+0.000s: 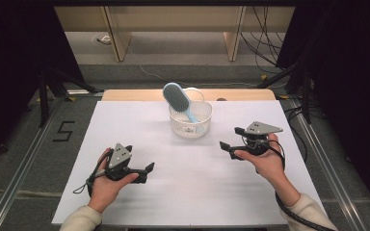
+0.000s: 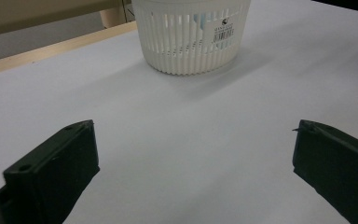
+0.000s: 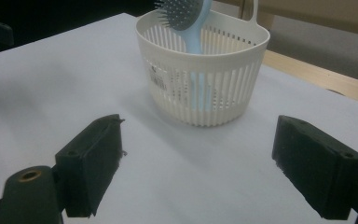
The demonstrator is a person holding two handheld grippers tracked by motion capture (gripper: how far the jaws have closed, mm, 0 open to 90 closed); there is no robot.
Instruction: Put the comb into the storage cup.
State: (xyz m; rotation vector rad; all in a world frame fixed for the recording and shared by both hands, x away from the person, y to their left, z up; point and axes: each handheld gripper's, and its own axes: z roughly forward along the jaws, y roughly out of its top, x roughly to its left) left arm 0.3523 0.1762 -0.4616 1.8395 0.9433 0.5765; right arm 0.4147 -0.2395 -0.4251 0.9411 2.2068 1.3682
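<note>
A person is sitting at a table (image 1: 125,192) covered in white, holding a black two-jaw gripper in each hand. A small white slatted basket (image 1: 190,126) is standing toward the far middle of the table. A light blue hairbrush (image 1: 178,98) is standing in it handle down, its oval bristled head leaning up and out over the basket's far-left rim.

The left gripper (image 1: 147,168) is hovering over the near left part of the table, pointing to the right and slightly away from the person. Its jaws are standing wide apart and are gripping nothing; in the left gripper view the bare white surface is lying between them, with the basket (image 2: 191,35) well ahead.

The right gripper (image 1: 231,142) is hovering near the right side of the table, pointing left toward the basket. Its jaws are also spread wide and are holding nothing. In the right gripper view the basket (image 3: 203,79) is sitting ahead between the two jaws, apart from them, with the hairbrush (image 3: 189,18) rising from it and a barcode label showing on its wall.

Both grippers are well apart from the basket and from each other.
</note>
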